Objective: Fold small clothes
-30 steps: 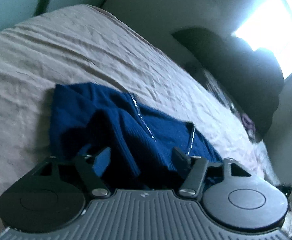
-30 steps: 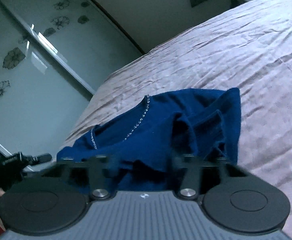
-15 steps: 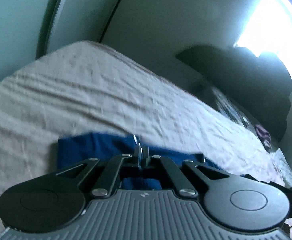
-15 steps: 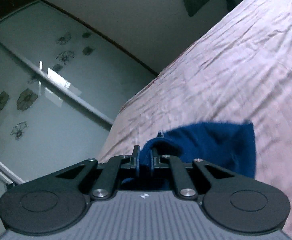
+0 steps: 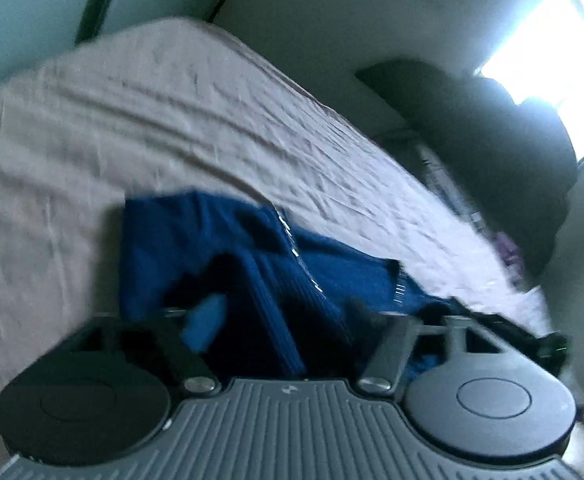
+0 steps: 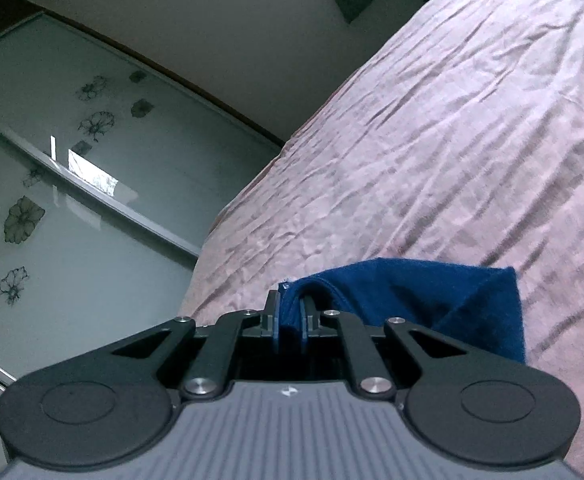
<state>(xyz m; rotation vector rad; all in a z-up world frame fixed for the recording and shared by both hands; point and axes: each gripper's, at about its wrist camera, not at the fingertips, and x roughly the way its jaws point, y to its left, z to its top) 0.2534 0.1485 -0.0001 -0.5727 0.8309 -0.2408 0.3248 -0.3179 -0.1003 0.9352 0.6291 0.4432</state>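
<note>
Wrinkled pinkish bedsheet (image 6: pixel 452 140) under knit blue garment (image 5: pixel 196 248), right gripper (image 6: pixel 290 320) fingers pinching it, left gripper (image 5: pixel 284 316) fingers opening.

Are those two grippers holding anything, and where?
The right gripper pinches a bunched fold at the edge of the blue garment. The left gripper is opening over it, gripping nothing.

The left wrist view is smeared by motion blur. The near part of the blue garment (image 5: pixel 220 248) is hidden behind the body of the left gripper (image 5: pixel 284 316), whose jaws are opening, with the cloth lying between them. The dark shape (image 5: pixel 492 152) beyond the bed (image 5: pixel 172 112) is too dim to tell. In the right wrist view, the right gripper (image 6: pixel 290 322) hides the garment's lower part, and the picture's edges cut off the bed.
</note>
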